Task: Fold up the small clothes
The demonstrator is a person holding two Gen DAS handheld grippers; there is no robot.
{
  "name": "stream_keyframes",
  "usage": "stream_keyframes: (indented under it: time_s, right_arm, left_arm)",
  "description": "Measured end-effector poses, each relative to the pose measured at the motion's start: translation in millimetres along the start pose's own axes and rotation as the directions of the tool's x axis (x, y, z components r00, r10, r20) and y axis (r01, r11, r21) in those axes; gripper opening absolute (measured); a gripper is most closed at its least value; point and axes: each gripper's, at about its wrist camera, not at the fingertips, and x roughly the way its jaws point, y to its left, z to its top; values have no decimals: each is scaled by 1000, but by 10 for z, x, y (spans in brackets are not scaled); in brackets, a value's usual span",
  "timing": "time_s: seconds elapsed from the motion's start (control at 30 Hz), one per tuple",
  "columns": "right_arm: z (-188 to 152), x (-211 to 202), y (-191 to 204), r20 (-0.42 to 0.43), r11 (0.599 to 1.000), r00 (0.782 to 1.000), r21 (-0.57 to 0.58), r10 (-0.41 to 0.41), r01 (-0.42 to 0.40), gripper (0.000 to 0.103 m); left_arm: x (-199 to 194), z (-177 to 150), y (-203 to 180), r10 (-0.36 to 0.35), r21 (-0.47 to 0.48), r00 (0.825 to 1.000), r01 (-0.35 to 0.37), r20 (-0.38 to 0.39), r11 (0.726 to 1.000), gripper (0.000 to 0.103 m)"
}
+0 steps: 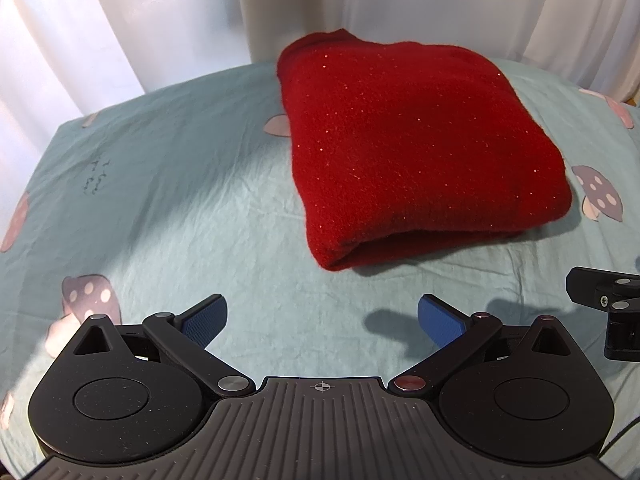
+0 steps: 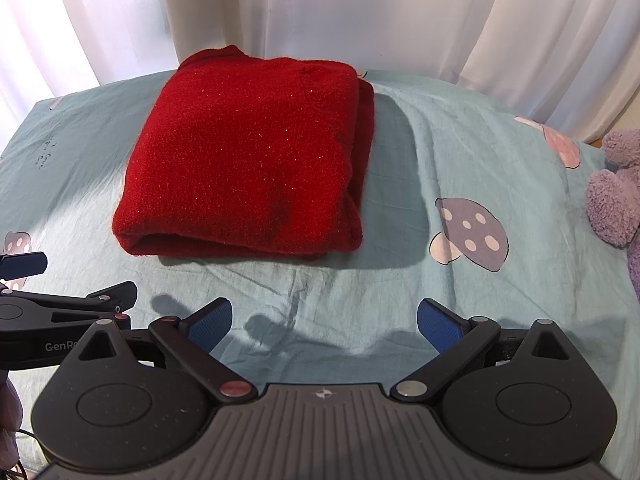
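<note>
- At the left edge of the right wrist view the left gripper (image 2: 116,300) shows from the side, low over the sheet (image 2: 400,184); in its own view its blue pads (image 1: 206,320) stand wide apart at the bottom of the frame with only bare cloth between them — released, holding nothing.
- Upper left of both frames, white curtains (image 1: 80,20) hang behind the bed, so the working surface ends just past the garment's far edge.
- The red sweater (image 2: 244,152) lies in the centre-left of the right wrist view, and in the centre-right of the left wrist view, as a thick, squared packet flat on the sheet. Its rounded fold faces the grippers and the looser layered edges run down its right side; judged from that shape, the folding looks finished or close to it.
- The right gripper (image 2: 324,320) sits at the bottom centre of its own view, pads (image 2: 438,324) spread open and empty, well short of the sweater — both tools are probably held back so nothing drags the stack out of square.
- Right of the sweater, a mushroom print (image 2: 468,232) marks open sheet.
- At the far right edge a purple plush toy (image 2: 616,204) rests on the bed, well apart from the garment.
</note>
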Motion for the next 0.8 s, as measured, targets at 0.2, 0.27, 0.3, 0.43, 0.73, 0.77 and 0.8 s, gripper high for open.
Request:
stream_keyframes:
  time_s: [0.2, 0.27, 0.3, 0.43, 0.73, 0.77, 0.8]
  right_arm:
    - [4, -8, 4, 2, 1000, 1000, -3, -4, 4, 99]
    - [4, -10, -4, 2, 1000, 1000, -3, -4, 4, 99]
    - [3, -10, -7, 3, 1000, 1000, -2, -5, 5, 99]
    - [7, -12, -13, 3, 1000, 1000, -4, -5, 5, 99]
    - [4, -24, -3, 5, 1000, 1000, -9, -7, 7, 99]
    - [5, -25, -2, 5, 1000, 1000, -9, -8, 8, 99]
    - [7, -26, -2, 6, 1000, 1000, -9, -8, 8, 99]
  left_arm:
    - [2, -1, 1, -4, 0, 1000, 4, -2, 1000, 103]
    - [2, -1, 3, -4, 2, 1000, 4, -1, 1000, 103]
    - [1, 0, 3, -3, 2, 1000, 3, -1, 1000, 103]
    - [-1, -4, 2, -5, 0, 1000, 5, 0, 1000, 103]
    - [-2, -11, -6, -11, 3, 1000, 11, 0, 1000, 103]
    - [0, -13, -8, -13, 2, 1000, 13, -2, 1000, 103]
    - [2, -13, -9, -14, 2, 1000, 14, -3, 1000, 103]
